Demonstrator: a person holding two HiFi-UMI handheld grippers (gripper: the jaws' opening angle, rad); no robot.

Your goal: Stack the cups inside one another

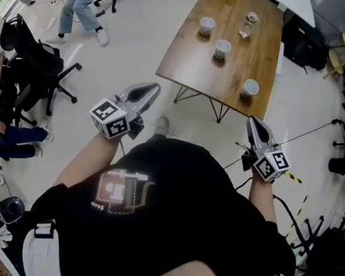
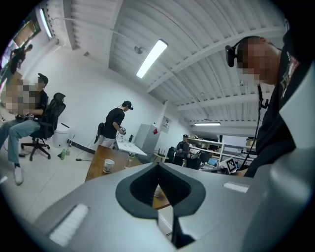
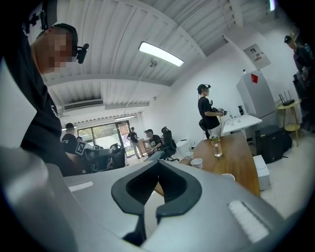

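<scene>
Before the table [image 1: 261, 48], left tongs [image 1: 155, 87] and right tongs [image 1: 251, 119] are closed, empty.

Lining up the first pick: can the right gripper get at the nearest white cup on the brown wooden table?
Probably not yet: the right gripper, jaws shut and empty, looks short of the wooden table, so the white cup lies beyond it. Nothing blocks the way.

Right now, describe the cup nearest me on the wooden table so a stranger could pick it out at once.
Find the long wooden table on the pale floor. Three white cups stand on it, with a clear bottle farther back. Yours is the cup by the near right corner, close to the edge; the other two cups sit nearer the middle and left.
</scene>
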